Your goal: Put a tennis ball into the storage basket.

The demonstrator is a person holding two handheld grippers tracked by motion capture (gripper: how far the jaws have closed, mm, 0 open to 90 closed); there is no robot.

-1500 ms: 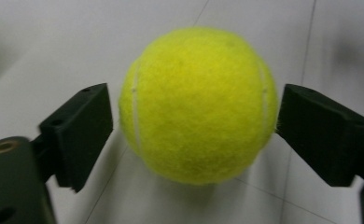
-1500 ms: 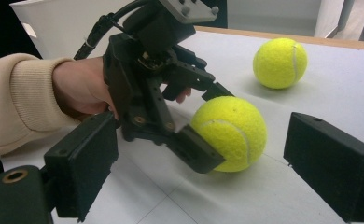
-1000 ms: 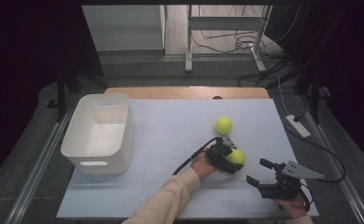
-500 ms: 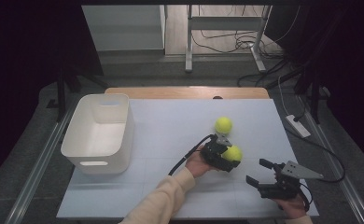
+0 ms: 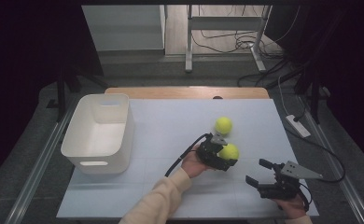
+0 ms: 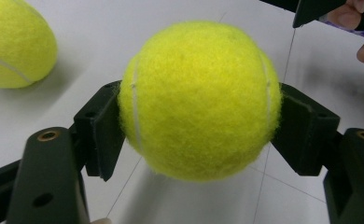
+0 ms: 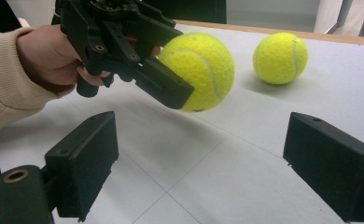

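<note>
At nine o'clock on the table (image 5: 171, 200), the white bin (image 5: 98, 133) is sitting empty. You are pinching one of two tennis balls (image 5: 229, 151) in your left gripper (image 5: 223, 157), lifted at centre; the second ball (image 5: 223, 124) is lying at twelve. Your right gripper's (image 5: 259, 171) jaws are spreading wide.

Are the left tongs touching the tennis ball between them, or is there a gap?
Touching. In the left gripper view both black pads of the left tongs press against the sides of the tennis ball, leaving no gap.
</note>
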